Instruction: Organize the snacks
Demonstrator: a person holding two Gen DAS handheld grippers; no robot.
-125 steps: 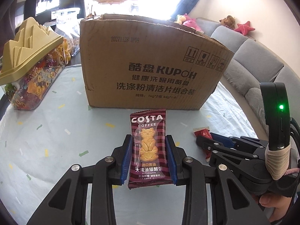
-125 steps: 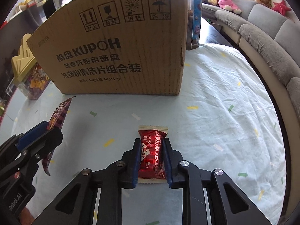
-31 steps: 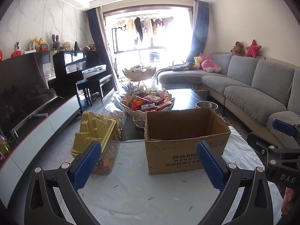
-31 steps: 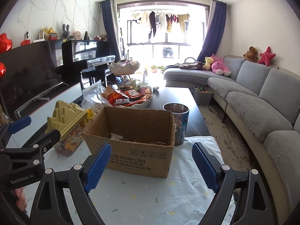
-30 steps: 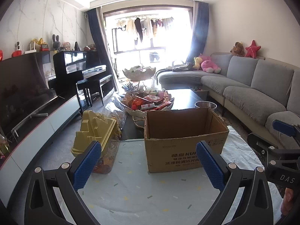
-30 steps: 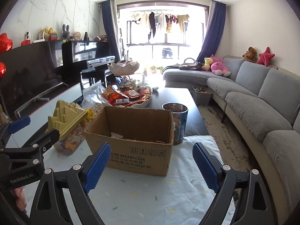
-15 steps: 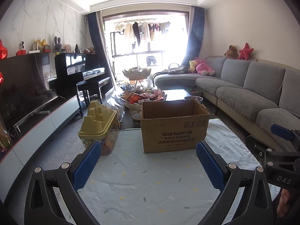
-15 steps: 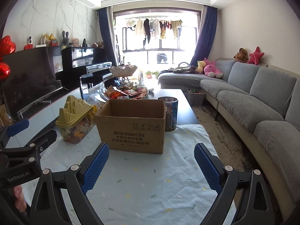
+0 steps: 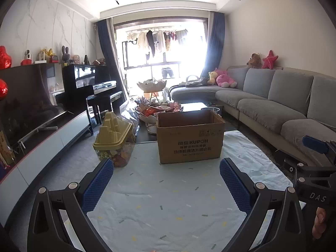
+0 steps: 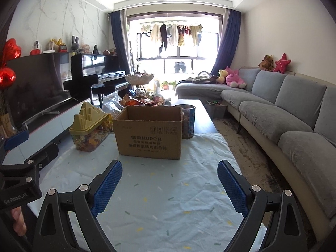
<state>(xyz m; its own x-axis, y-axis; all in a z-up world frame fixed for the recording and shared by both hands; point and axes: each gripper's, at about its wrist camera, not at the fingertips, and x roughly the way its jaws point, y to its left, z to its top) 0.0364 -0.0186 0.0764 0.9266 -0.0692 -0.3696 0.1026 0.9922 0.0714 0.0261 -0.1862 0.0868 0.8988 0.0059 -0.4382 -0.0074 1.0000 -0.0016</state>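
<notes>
Both grippers, left (image 9: 166,177) and right (image 10: 169,178), hang with fingers wide and empty well back from the cardboard box (image 10: 149,133) on the cloth-covered table (image 10: 157,189), so, with no loose snack visible there, finding another seemingly comes next.

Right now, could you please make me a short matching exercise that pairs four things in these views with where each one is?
Things:
1. cardboard box
2. yellow-lidded container
3. patterned tin
4. pink plush toy

Places:
A. on the grey sofa
B. left of the box, on the cloth
C. middle of the cloth
D. behind the box's right corner

Pairs: 1-C, 2-B, 3-D, 4-A
</notes>
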